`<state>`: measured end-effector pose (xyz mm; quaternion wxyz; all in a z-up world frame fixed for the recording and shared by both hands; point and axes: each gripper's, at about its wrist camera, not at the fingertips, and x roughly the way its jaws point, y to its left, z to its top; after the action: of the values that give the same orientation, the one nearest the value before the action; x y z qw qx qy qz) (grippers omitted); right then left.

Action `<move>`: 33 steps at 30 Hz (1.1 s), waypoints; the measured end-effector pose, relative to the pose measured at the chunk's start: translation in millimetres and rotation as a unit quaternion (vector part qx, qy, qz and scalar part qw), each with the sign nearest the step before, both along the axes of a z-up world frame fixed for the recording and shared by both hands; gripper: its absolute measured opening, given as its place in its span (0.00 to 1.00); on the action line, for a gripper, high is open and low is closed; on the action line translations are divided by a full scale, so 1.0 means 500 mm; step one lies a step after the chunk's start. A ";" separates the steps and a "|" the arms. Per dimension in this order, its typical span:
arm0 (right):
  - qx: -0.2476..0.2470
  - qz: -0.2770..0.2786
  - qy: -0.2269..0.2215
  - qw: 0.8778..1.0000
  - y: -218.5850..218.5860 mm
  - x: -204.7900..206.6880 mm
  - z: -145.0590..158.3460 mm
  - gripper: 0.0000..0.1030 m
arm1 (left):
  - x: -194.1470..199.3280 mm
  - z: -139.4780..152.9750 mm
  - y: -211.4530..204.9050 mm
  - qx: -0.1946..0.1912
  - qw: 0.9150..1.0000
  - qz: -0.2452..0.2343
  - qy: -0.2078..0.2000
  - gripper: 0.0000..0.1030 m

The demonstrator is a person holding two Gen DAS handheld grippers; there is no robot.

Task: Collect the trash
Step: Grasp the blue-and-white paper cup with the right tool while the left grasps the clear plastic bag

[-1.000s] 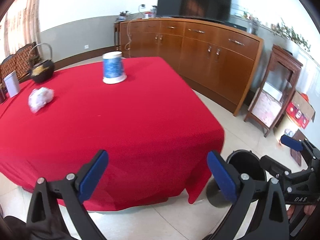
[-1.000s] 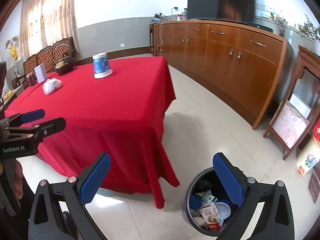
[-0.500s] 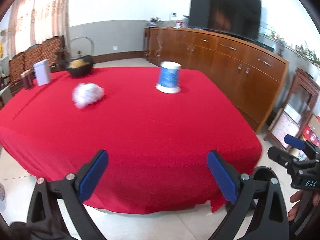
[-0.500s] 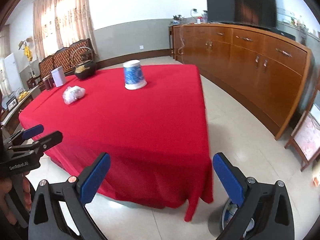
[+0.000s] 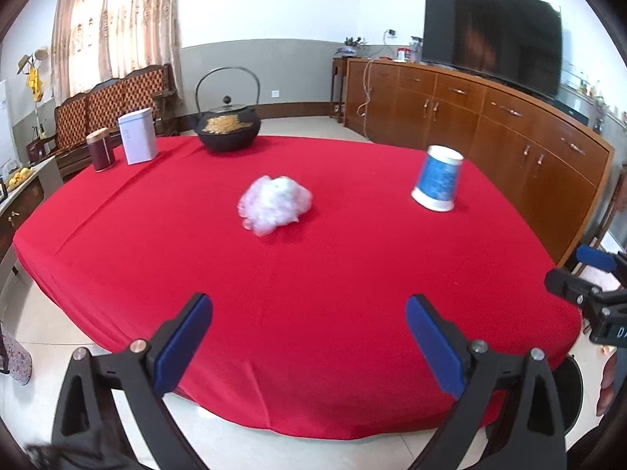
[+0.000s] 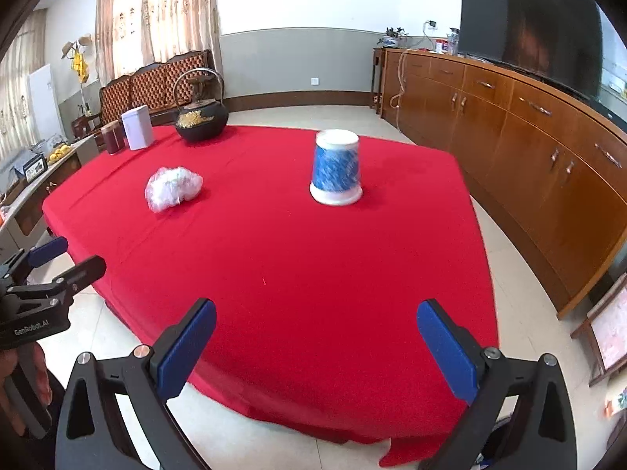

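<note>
Red-clothed table (image 5: 352,313) was faced by both grippers — left (image 5: 309,340), right (image 6: 317,344) — spread wide, empty; crumpled plastic (image 5: 276,204) and upturned cup (image 5: 438,183) were seen beyond.

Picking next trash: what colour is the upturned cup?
Blue with white rim and base; the cup shows best in the right wrist view.

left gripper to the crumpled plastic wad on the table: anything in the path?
Nothing visible. The left gripper hangs open at the near table edge, and only bare red tablecloth lies between it and the crumpled plastic wad. The blue-and-white cup stands off to the right, the black kettle behind the wad.
</note>
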<state>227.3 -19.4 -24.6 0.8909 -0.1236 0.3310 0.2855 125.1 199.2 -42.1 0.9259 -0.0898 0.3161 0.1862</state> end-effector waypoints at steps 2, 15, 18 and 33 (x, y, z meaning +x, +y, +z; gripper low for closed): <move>-0.006 0.000 -0.012 1.000 0.023 0.018 0.004 1.00 | 0.014 -0.002 0.018 0.001 1.000 0.005 0.003 0.97; -0.009 -0.019 0.004 1.000 0.139 0.219 -0.009 1.00 | 0.152 -0.025 0.123 -0.020 0.999 0.022 0.020 0.94; -0.013 -0.026 0.010 1.000 0.160 0.263 -0.022 1.00 | 0.185 -0.044 0.139 -0.032 0.999 0.026 0.035 0.93; -0.005 -0.039 0.043 0.998 0.208 0.399 -0.076 0.83 | 0.279 -0.083 0.176 -0.047 0.997 0.020 0.064 0.81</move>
<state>426.6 84.6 -62.5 0.8857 -0.1030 0.3747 0.2539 264.5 287.0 -83.3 0.8945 -0.1275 0.3813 0.1955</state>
